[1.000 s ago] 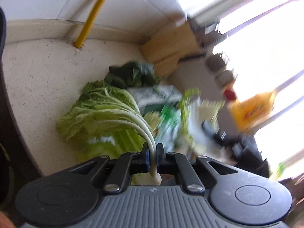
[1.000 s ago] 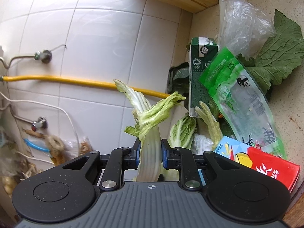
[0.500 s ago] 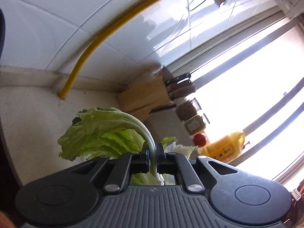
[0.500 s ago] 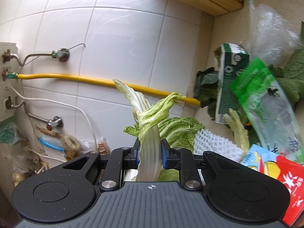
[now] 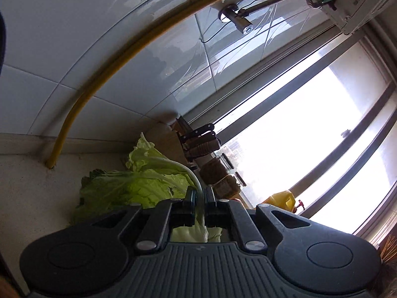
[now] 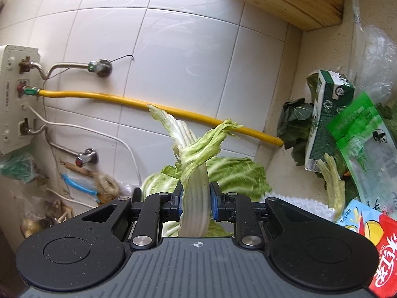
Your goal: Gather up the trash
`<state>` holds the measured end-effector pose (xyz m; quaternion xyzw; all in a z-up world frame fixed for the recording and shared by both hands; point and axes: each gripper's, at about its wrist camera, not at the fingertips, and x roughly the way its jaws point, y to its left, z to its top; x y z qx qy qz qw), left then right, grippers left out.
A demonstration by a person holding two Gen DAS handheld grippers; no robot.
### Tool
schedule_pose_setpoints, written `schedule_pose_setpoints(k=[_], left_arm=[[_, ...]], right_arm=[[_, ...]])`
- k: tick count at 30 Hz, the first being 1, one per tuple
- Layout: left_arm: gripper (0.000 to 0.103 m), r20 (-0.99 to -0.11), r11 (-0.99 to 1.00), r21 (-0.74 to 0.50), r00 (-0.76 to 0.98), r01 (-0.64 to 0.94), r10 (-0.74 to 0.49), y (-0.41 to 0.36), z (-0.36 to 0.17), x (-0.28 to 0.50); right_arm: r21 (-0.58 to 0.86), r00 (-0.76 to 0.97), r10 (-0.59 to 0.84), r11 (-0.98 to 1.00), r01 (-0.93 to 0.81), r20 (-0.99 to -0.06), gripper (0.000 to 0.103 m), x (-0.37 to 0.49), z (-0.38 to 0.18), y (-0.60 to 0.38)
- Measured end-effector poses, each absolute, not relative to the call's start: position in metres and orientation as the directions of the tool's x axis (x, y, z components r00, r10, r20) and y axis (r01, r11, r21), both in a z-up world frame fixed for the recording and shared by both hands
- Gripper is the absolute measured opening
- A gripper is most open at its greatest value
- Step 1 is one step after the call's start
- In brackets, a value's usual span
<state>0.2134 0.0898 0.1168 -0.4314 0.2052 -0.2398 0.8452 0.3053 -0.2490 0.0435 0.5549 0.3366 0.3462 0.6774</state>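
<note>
My left gripper (image 5: 198, 195) is shut on the pale stalk of a large napa cabbage leaf (image 5: 134, 186), which hangs lifted off the speckled counter (image 5: 32, 188). My right gripper (image 6: 196, 195) is shut on a limp, twisted cabbage stalk (image 6: 196, 156) that sticks up in front of the tiled wall. Behind it the lifted cabbage leaf (image 6: 238, 173) shows, with white foam netting (image 6: 305, 203) under it. On the counter at the right lie a green carton (image 6: 327, 119), a green snack bag (image 6: 367, 146), a red and blue packet (image 6: 369, 233), a clear plastic bag (image 6: 374, 57) and dark leaves (image 6: 295, 121).
A yellow hose (image 6: 158, 106) runs along the wall down to the counter corner. A wooden knife block (image 6: 290, 2) stands in the corner by the window (image 5: 310, 136). Jars (image 5: 220, 178) and a yellow bottle (image 5: 282, 198) line the sill. Taps and brushes (image 6: 84, 183) hang at the left.
My left gripper has lifted the cabbage leaf off the pile and tilted upward toward the wall and window. The right gripper has drawn back and left with its stalk, away from the litter.
</note>
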Motion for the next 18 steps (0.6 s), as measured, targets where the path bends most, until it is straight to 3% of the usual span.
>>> schedule_pose_setpoints(k=[4,8,12,15,18], left_arm=[[0.004,-0.103,0.475,-0.844,0.795,0.248,-0.598,0.09,0.122,0.226],[0.002,-0.125,0.445,-0.868,0.769,0.221,-0.626,0.084,0.111,0.245],[0.0,-0.069,0.414,-0.872,0.772,0.261,-0.632,0.092,0.125,0.255],[0.0,-0.182,0.515,-0.825,0.755,0.231,-0.63,0.088,0.126,0.256],[0.003,-0.384,0.63,-0.768,0.704,0.116,-0.597,0.077,0.09,0.243]], right_arm=[[0.984,0.536,0.841,0.149,-0.097,-0.074,0.028,0.301,0.045,-0.249],[0.984,0.551,0.831,0.151,-0.09,-0.077,0.028,0.296,0.044,-0.251],[0.984,0.57,0.816,0.163,-0.071,-0.094,0.028,0.294,0.042,-0.254],[0.98,0.577,0.809,0.188,-0.071,-0.113,0.028,0.293,0.044,-0.254],[0.977,0.575,0.809,0.199,-0.072,-0.123,0.028,0.289,0.043,-0.253]])
